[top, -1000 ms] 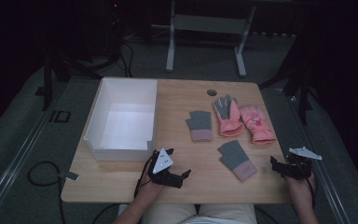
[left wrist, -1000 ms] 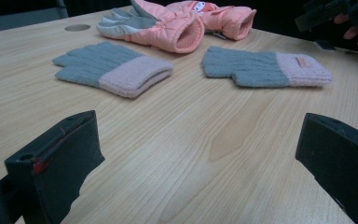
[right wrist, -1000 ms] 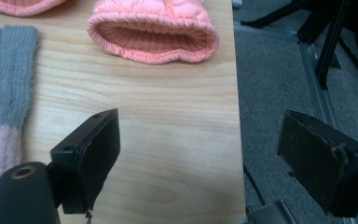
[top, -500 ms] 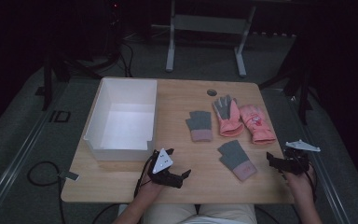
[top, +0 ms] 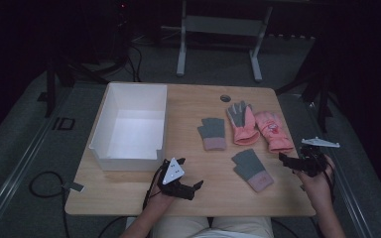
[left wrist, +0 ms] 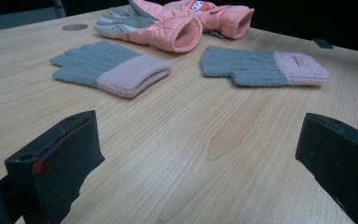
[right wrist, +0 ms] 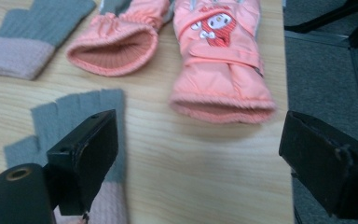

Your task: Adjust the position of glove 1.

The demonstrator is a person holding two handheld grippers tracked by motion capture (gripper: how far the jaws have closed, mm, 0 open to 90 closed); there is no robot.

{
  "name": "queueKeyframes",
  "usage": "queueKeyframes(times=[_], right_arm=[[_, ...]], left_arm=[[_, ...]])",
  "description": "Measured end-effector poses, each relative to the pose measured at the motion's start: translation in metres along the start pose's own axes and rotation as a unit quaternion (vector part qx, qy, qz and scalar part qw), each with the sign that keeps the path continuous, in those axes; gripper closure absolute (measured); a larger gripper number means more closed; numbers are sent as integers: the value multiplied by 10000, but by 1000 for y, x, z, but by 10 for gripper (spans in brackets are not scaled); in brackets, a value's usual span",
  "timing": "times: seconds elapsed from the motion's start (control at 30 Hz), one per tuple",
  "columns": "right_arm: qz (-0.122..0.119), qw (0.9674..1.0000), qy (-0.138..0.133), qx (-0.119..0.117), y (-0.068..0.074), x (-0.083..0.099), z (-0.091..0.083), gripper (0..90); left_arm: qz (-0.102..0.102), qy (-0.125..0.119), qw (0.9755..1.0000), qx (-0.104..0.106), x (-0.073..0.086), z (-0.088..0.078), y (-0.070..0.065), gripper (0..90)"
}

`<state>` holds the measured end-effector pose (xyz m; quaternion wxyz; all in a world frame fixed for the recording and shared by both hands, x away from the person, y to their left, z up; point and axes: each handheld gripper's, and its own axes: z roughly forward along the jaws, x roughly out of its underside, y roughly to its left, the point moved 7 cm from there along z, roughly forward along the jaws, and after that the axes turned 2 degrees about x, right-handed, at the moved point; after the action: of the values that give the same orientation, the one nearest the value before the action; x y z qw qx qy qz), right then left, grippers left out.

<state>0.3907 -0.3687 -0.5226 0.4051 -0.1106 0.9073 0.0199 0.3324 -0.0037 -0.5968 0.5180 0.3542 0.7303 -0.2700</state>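
Two grey knit gloves with pink cuffs lie on the wooden table (top: 193,101): one mid-table (top: 212,133), one nearer me (top: 250,168). Beyond them lie two pink padded gloves, one palm-up (top: 242,124), one with a cartoon print (top: 273,130). My left gripper (top: 194,189) rests open near the front edge, facing the knit gloves (left wrist: 109,70) (left wrist: 263,67). My right gripper (top: 285,162) hovers open at the table's right edge. Its left jaw is over the near knit glove (right wrist: 79,116), and the cartoon glove (right wrist: 219,56) lies just ahead. Both grippers hold nothing.
An empty white box (top: 106,119) stands on the left half of the table. A round cable hole (top: 225,98) sits near the far edge. Dark floor with cables and metal stand legs (top: 181,49) surrounds the table.
My right gripper has moved forward and slightly left, from the front right corner toward the gloves. The left gripper and the gloves have stayed put.
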Motion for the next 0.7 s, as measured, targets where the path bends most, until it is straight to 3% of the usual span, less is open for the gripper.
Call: queueKeyframes(times=[0.5,0.7], right_arm=[[-399,9987,-251,-186,22,-44,3,206],[-548,9972,-282,-412,36,-55,8,284]], left_arm=[[-27,-32,10000,17,0,0,0,0],[-31,-43,10000,22,0,0,0,0]])
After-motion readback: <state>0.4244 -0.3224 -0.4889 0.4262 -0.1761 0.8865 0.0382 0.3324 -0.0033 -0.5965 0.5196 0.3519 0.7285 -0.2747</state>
